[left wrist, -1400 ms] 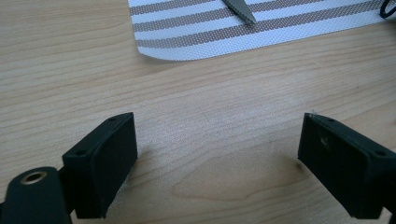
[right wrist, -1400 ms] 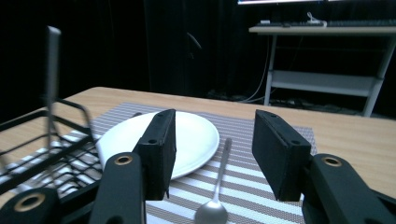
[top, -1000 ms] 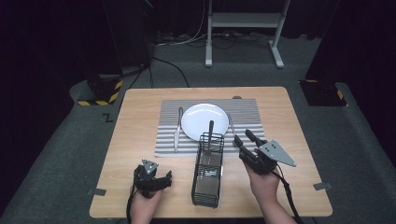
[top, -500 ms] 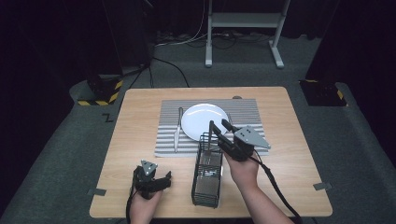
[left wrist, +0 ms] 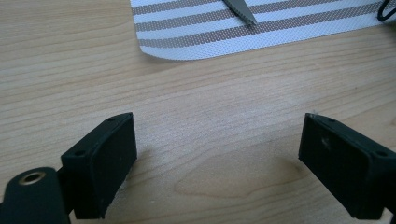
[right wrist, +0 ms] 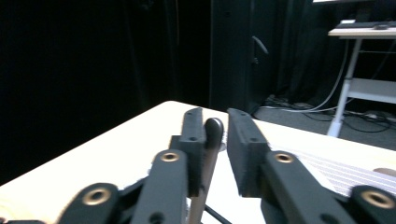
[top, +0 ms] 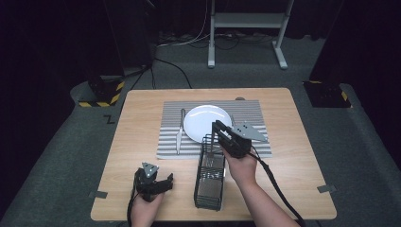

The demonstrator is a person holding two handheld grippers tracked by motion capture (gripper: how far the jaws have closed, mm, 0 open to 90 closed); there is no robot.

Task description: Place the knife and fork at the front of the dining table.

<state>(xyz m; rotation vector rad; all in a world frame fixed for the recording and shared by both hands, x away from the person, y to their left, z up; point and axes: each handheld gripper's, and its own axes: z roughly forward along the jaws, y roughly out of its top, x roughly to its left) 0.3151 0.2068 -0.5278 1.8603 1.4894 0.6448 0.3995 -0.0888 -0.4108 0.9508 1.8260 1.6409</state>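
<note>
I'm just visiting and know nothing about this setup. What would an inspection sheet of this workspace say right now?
Surface: wooden table, with a striped placemat at its middle.
Job's things: black wire basket at the near edge; utensil handle standing in it; white plate and knife on the placemat.
Clutter: two tape pieces on the table's near corners.
Grippers: left gripper wide open over bare wood. The right gripper has just been closing its fingers around the handle, which touches one finger, with a slit at the other.
Cables: one cable trails from the right gripper; floor cables beyond the table.
Surroundings: dark room, grey carpet, white stand.
</note>
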